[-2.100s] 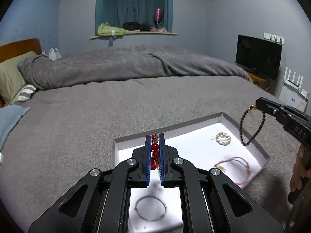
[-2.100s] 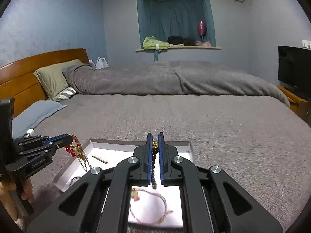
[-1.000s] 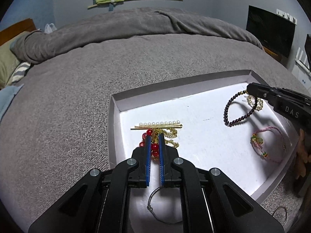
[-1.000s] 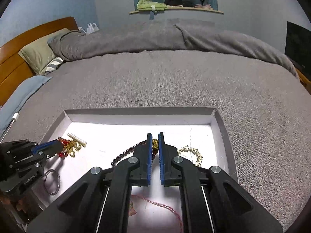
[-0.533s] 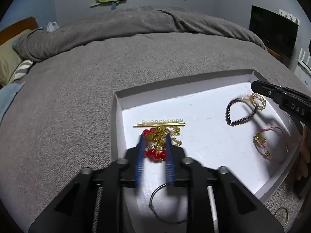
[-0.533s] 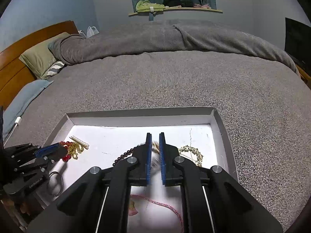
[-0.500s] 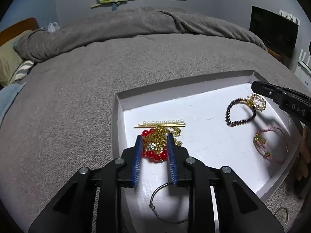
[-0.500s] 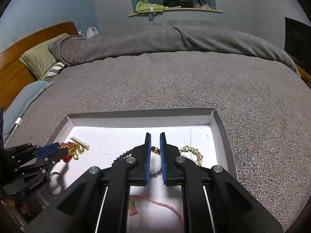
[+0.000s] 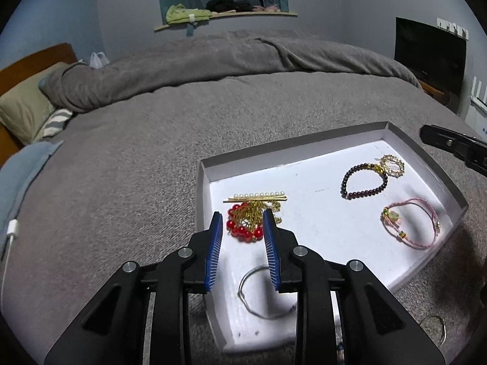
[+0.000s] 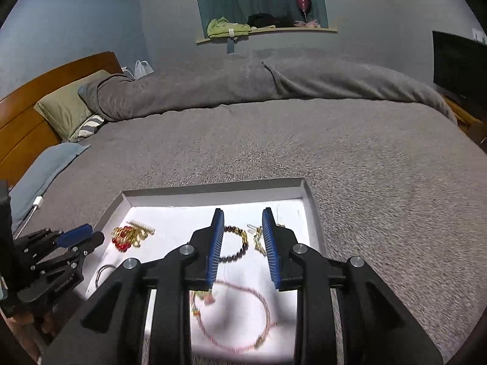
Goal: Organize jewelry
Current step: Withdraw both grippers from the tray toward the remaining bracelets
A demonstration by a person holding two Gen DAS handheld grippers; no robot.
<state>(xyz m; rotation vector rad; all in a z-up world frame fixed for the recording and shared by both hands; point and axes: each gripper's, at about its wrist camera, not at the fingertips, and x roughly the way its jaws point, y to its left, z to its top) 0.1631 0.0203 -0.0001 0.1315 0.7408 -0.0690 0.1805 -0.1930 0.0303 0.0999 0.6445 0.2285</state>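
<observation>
A shallow white tray [image 9: 304, 149] lies on the grey bed. In it, a red-bead and gold-chain piece [image 9: 246, 223] rests just below a pearl hairpin [image 9: 255, 197]. My left gripper [image 9: 242, 215] hovers open over the red piece without touching it. To the right lie a dark bead bracelet [image 9: 362, 182], a round gold brooch [image 9: 392, 165] and a pink cord bracelet [image 9: 411, 228]. My right gripper [image 10: 242, 213] has its jaws opening, nothing between the pads. The dark bracelet [image 10: 236, 243] lies on the tray [image 10: 213, 191] beneath it.
A thin silver hoop [image 9: 264, 292] lies at the tray's near end, and another hoop [image 9: 435, 328] on the blanket outside. Pillows [image 10: 70, 106] and a wooden headboard stand at the left, with a white charger cable [image 9: 12, 231] nearby. A dark TV [image 9: 429, 51] is at the right.
Both grippers let go of their pieces: the red-and-gold one and the dark bracelet now lie in the tray. Both sets of jaws spread apart and drew back and up.
</observation>
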